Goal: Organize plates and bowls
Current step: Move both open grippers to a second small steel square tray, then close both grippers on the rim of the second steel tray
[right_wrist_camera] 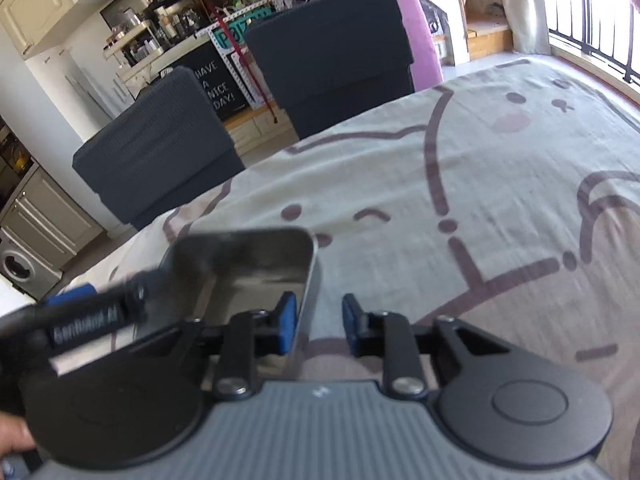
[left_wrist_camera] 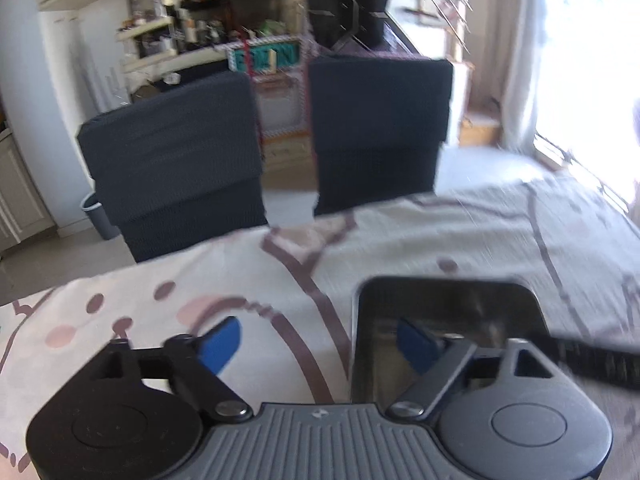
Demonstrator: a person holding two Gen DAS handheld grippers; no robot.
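Both grippers straddled opposite walls of the steel tray, neither clamped.

Right gripper [right_wrist_camera: 318, 322]: fingers narrow but apart, tray [right_wrist_camera: 248, 268] right wall between the pads, a gap visible on the outer pad side. Left gripper [left_wrist_camera: 318, 344]: fingers wide apart, one pad inside the tray [left_wrist_camera: 448, 320], the other outside over the cloth [left_wrist_camera: 500, 232], left wall between them. Judgement: to lift cleanly, close both squarely on the thin walls, seat the pads below the rim and raise evenly; a skewed pinch on slick metal likely slips or tips the tray.
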